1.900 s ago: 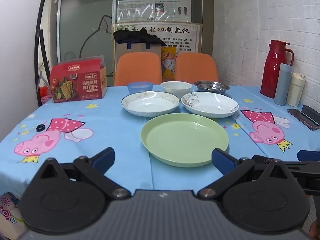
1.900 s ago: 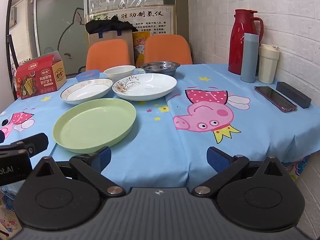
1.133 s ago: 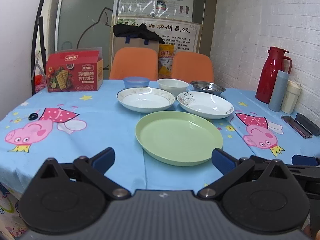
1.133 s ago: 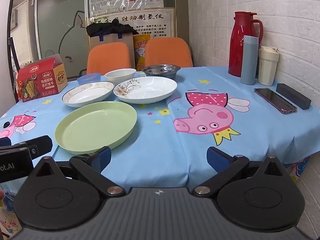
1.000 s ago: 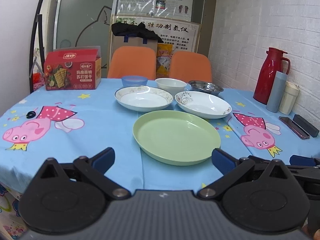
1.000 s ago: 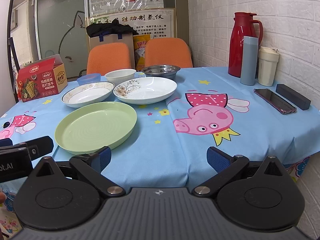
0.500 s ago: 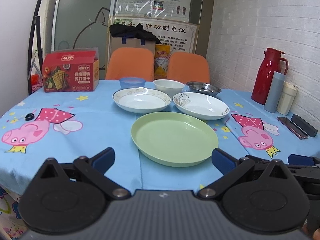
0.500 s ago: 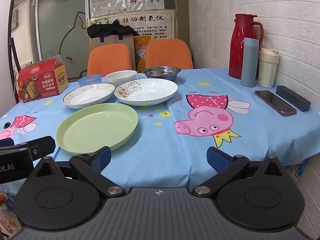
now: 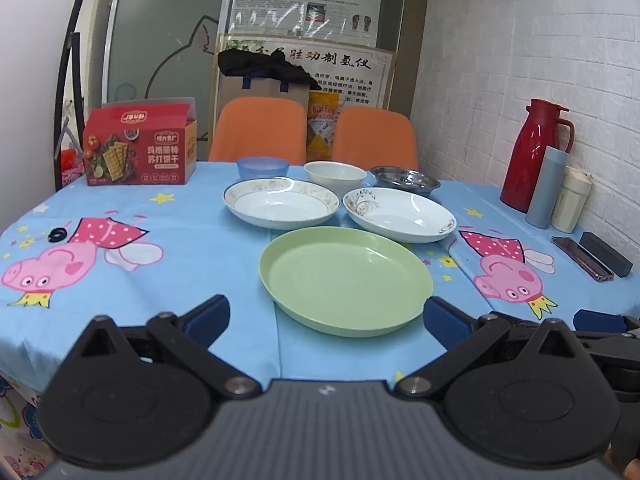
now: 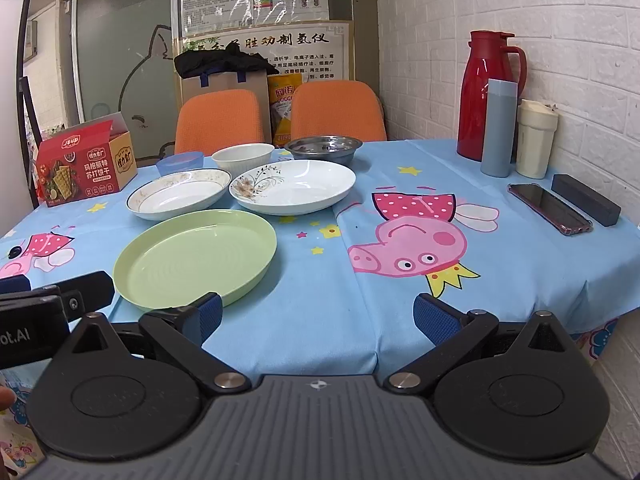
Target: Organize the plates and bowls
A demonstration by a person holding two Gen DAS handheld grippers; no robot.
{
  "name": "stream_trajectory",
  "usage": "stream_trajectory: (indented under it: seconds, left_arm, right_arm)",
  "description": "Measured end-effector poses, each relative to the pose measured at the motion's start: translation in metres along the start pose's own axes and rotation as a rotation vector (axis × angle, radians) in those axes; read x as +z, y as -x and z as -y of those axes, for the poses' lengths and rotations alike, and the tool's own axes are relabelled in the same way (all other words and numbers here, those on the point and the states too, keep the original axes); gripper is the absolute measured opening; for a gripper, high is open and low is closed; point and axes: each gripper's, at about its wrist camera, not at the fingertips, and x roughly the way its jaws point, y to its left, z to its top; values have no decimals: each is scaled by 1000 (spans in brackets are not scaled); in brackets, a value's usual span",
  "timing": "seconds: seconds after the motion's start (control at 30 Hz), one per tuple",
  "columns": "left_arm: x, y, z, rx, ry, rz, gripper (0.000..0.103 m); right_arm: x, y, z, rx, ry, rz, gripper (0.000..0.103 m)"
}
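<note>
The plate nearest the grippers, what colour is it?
The nearest plate is plain pale green with no pattern, best seen in the left wrist view.

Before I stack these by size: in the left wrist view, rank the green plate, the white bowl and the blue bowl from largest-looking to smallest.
1. green plate, though it is also nearest.
2. white bowl.
3. blue bowl, only slightly smaller-looking, and its base is hidden, so that order is unsure.
</note>
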Motion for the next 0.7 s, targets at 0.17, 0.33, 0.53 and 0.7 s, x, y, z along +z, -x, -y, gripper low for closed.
stream_trajectory:
  seconds: [0.17,0.33,0.53,0.7]
  left_arm:
    - [0,0,-2,2,7,2,103]
    - [0,0,-4,3,7,0,103]
    - [0,0,-4,2,9,1,103]
    - [-1,0,-6,2,16,-2,103]
  right_arm:
    - [0,0,0,-1,0,0,103]
    - [-1,0,-1,0,2,-1,103]
    - [-2,-1,-2,0,3,-2,103]
    - [-3,-1,-3,2,3,-5,103]
